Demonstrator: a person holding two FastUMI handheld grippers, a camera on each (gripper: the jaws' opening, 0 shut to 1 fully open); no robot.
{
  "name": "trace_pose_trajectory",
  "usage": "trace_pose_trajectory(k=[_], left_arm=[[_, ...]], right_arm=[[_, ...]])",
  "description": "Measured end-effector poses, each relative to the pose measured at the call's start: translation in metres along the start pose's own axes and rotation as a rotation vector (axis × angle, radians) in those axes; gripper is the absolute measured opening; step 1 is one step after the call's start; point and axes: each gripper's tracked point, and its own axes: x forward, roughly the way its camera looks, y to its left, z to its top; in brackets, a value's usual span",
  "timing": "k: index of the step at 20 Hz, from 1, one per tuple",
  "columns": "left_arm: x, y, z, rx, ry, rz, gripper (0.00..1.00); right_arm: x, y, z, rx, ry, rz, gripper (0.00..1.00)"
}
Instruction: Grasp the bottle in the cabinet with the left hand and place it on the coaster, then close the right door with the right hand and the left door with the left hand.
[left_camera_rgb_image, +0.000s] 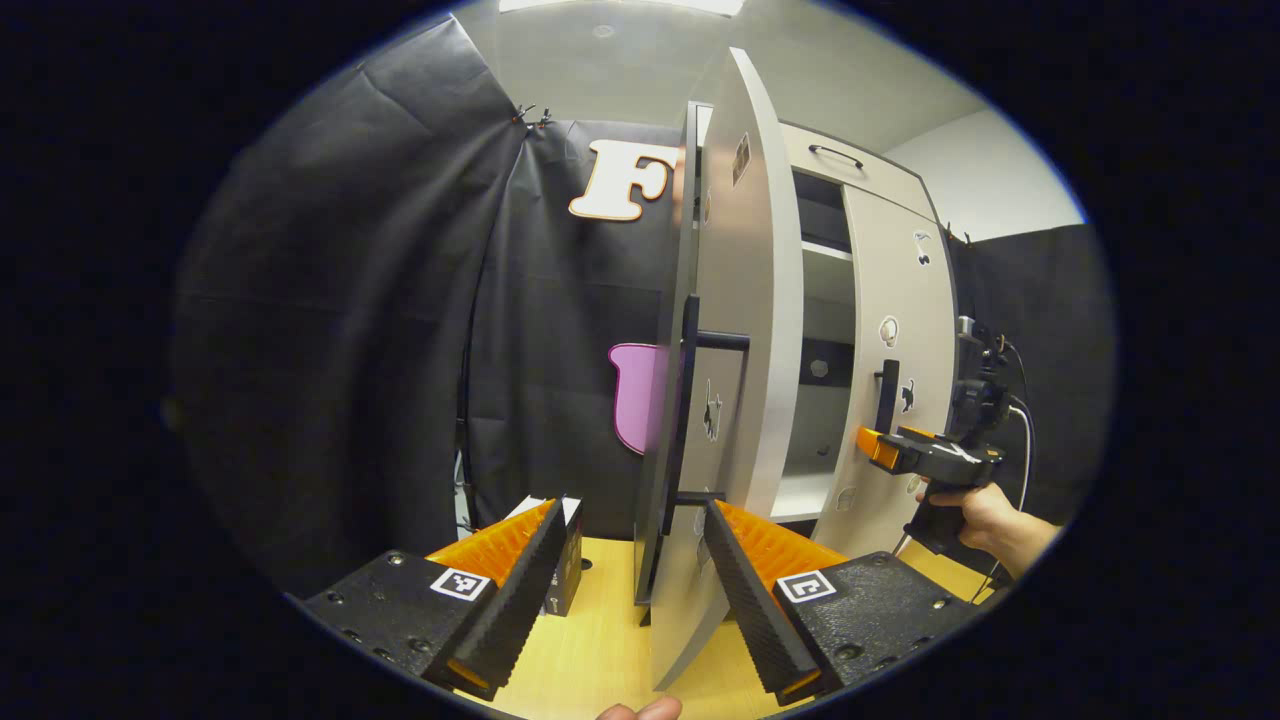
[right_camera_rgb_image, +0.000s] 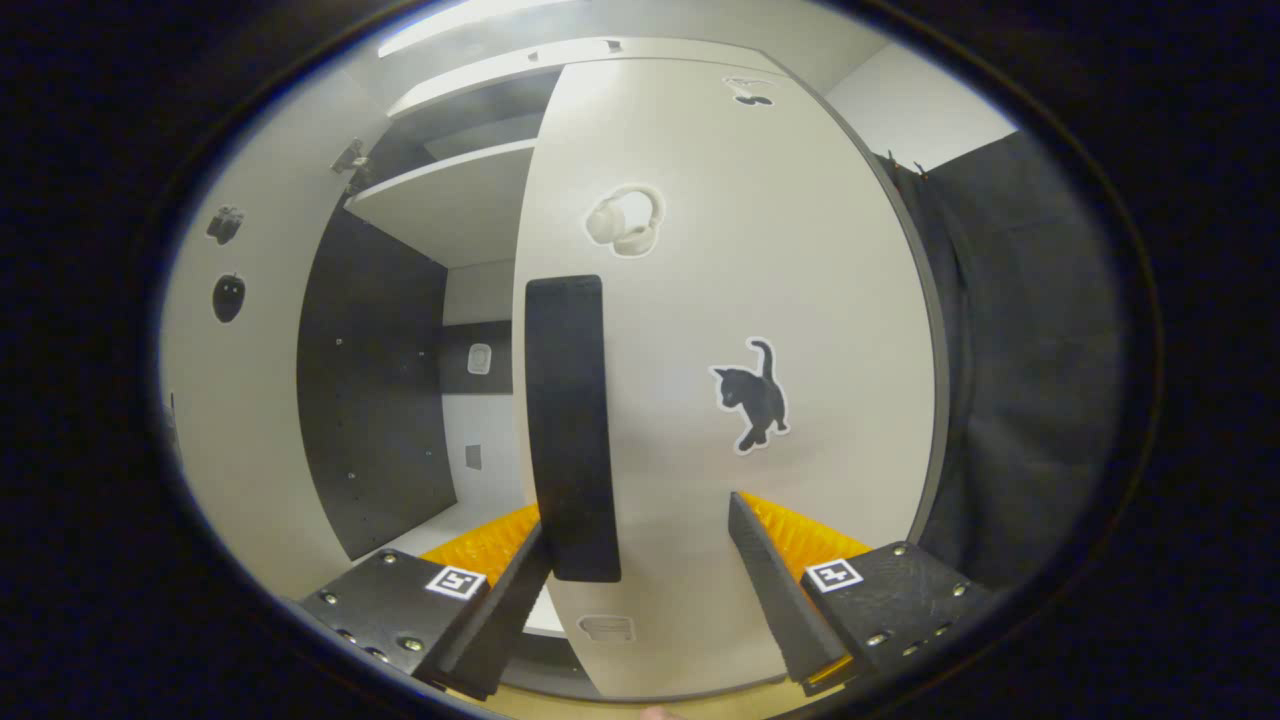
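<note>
The cabinet's left door (left_camera_rgb_image: 745, 330) stands ajar, edge-on to me, with its black bar handle (left_camera_rgb_image: 688, 400) facing left. My left gripper (left_camera_rgb_image: 636, 508) is open, and the door's lower edge stands between its fingers. The right door (left_camera_rgb_image: 895, 330) is nearly against the cabinet. Farther off, my right gripper (left_camera_rgb_image: 870, 447), held by a hand (left_camera_rgb_image: 985, 512), has its tips at that door just below the handle (left_camera_rgb_image: 887, 395). In the right gripper view, the right gripper (right_camera_rgb_image: 640, 515) is open close to the right door (right_camera_rgb_image: 760, 250), with the black handle (right_camera_rgb_image: 570, 430) by its left finger.
Cabinet shelves (left_camera_rgb_image: 825, 250) and the dark inner wall (right_camera_rgb_image: 380, 400) show through the gap between the doors. A small dark box with a white top (left_camera_rgb_image: 565, 555) sits on the wooden table (left_camera_rgb_image: 600, 640) left of the left door. Black cloth hangs behind and to the sides.
</note>
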Motion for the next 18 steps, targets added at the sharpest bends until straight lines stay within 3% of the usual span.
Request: trace_pose_trajectory(k=[3,4,6,7,15,18], left_arm=[[0.006,0.002,0.006,0.025,-0.011,-0.005,0.89],[0.007,0.002,0.009,0.032,-0.013,-0.01,0.84],[0.009,0.002,0.012,0.037,-0.011,-0.019,0.84],[0.01,0.002,0.011,0.035,-0.008,-0.025,0.89],[0.015,-0.005,0.012,0.03,0.008,-0.067,0.89],[0.014,-0.027,0.008,0.035,0.012,-0.096,0.89]], right_arm=[[0.0,0.0,0.0,0.0,0.004,-0.002,1.0],[0.0,0.0,0.0,0.002,0.006,-0.002,1.0],[0.001,0.0,0.0,0.005,0.011,-0.002,1.0],[0.0,0.0,0.0,0.004,0.016,-0.002,1.0],[-0.025,-0.002,-0.012,0.007,0.099,0.043,1.0],[-0.042,-0.006,-0.011,0.026,0.099,0.064,1.0]])
